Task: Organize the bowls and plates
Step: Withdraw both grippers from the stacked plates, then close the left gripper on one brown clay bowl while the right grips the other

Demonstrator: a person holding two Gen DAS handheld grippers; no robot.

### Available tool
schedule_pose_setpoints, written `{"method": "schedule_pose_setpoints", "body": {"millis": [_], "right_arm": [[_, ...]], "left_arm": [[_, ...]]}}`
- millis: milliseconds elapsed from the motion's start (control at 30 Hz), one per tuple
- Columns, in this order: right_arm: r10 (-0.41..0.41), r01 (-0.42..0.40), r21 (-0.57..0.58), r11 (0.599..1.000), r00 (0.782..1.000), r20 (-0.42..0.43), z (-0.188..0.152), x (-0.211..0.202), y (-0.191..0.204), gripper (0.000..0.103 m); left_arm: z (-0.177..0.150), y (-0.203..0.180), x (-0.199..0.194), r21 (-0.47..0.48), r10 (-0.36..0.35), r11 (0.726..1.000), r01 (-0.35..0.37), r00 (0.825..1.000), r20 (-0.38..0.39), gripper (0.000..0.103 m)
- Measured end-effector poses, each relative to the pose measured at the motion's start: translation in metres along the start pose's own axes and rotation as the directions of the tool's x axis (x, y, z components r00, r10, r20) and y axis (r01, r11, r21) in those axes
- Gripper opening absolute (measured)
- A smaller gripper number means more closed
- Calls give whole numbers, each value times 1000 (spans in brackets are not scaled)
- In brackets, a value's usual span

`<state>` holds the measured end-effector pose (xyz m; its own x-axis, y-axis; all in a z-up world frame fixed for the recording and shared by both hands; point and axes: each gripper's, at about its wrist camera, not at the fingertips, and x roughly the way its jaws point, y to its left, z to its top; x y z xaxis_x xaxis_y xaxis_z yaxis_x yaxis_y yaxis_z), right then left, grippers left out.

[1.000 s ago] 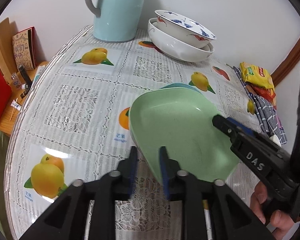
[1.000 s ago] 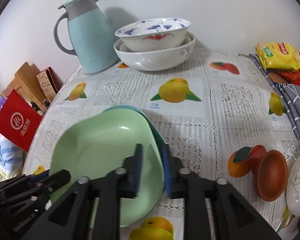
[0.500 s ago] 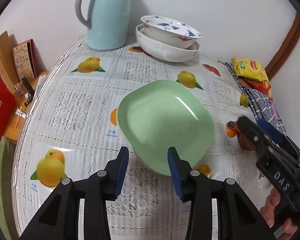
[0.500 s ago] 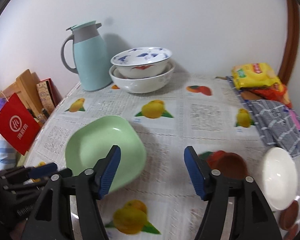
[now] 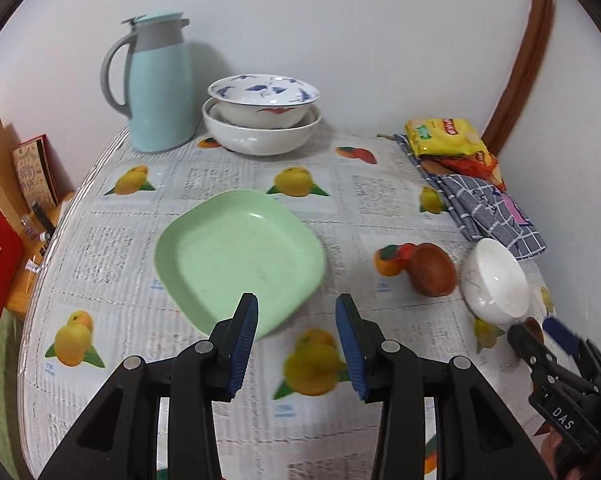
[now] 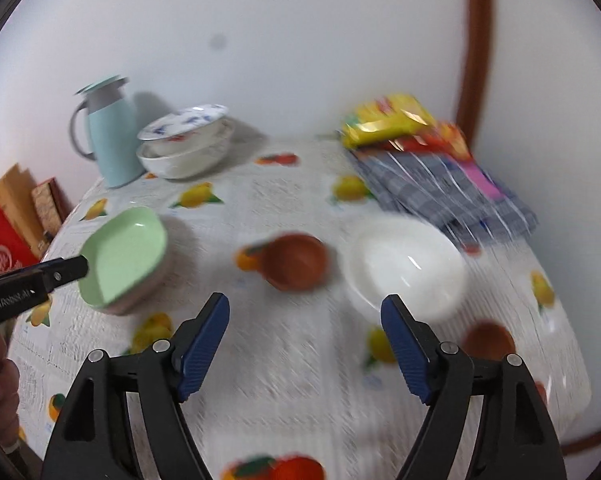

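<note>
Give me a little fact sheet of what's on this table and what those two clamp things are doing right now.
Surface: table with fruit-print cloth
Left gripper: open, empty, near the green plate's front edge
Right gripper: open wide, empty, pointing toward the small bowls
Green plate: square, flat on the table, resting on something beneath it
Brown bowl: small, beside the plate
White bowl: small, right of the brown one
Back of table: patterned bowl nested in large white bowl, next to blue jug
Right side: snack packets, checked cloth

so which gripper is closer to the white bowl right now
Right. The right gripper hangs open just short of the white bowl; the left gripper is open by the green plate, farther away.
</note>
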<state>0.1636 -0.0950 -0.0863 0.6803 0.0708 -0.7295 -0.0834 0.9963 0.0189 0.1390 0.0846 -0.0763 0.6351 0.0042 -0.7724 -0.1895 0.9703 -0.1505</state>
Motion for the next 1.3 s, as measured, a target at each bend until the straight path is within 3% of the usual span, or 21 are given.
{"method": "schedule_pose_setpoints", "body": {"millis": [100,267,567,900,1033,1300], "right_arm": [[-12,21,109,994,997,-78,-8,-1,-38,78],[-24,43,204,978,995,-95,-27,-10,-90,78],[-83,110,290,951,991,-103,-48,-16,-150,78],[-118,150,289,946,985,-125,-46,5,-178,64],[-116,156,285,946,982,-151,-46,24,-185,51],[-105,162,310,937,976,-192,-49,49,-199,47]], "left_arm": [[-1,-16,0,8,-56,998,56,998,-40,38],[-4,-39,6,32,-63,997,66,996,-70,38],[5,-73,24,50,-80,995,85,992,-93,38],[15,-107,64,73,-100,991,111,986,-132,38],[19,-113,82,80,-89,992,101,986,-144,38],[27,-116,120,80,-69,993,85,981,-184,38]]}}
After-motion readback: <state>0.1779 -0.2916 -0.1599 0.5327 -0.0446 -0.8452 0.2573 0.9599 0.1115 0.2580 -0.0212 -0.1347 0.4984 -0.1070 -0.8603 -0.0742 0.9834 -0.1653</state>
